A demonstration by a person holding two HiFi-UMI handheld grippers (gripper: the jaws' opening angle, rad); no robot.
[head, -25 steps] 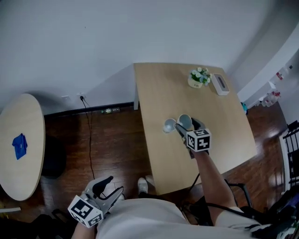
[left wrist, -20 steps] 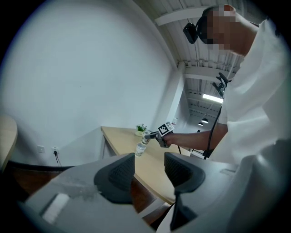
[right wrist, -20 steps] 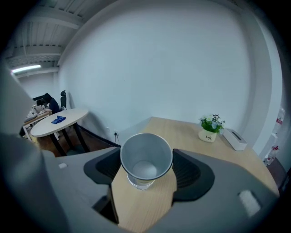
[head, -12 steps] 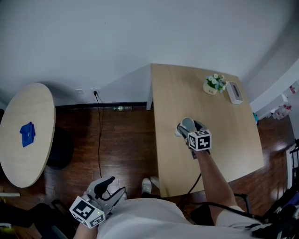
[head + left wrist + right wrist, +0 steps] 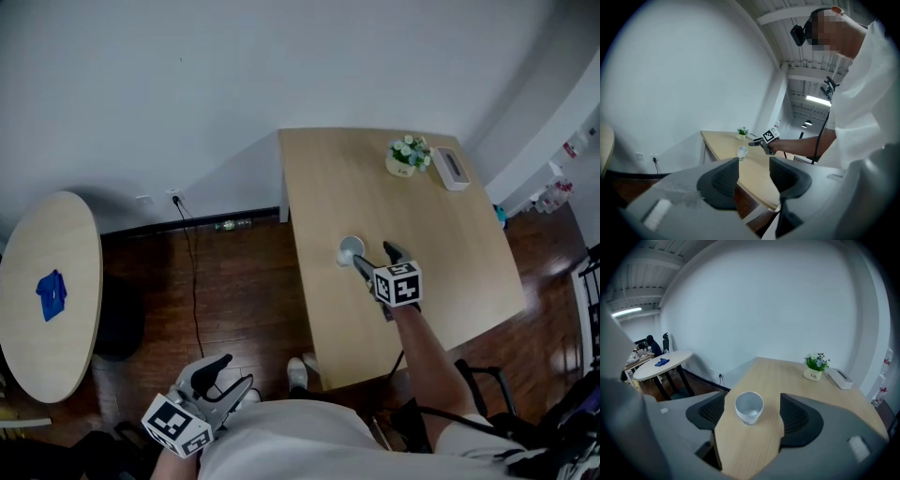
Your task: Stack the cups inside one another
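White paper cups stand nested as one stack [image 5: 351, 249] near the left edge of the wooden table [image 5: 450, 244]. In the right gripper view the stack [image 5: 749, 408] is upright between the two pads, touching neither. My right gripper [image 5: 373, 256] is open just behind the stack, nothing in it. My left gripper [image 5: 232, 372] hangs low at the left, off the table, over the floor. Its jaws are open and empty [image 5: 752, 176]. From the left gripper view the stack [image 5: 742, 152] and the right gripper [image 5: 761, 142] are small and far off.
A small potted plant [image 5: 403, 155] and a white box [image 5: 450, 169] sit at the table's far end. A round table [image 5: 56, 337] with a blue cloth [image 5: 49, 292] stands to the left. A cable [image 5: 187, 272] runs over the dark wooden floor.
One second ago my right gripper held a cup beside another cup. It set it into the other; now the jaws are open and drawn back from a single stack.
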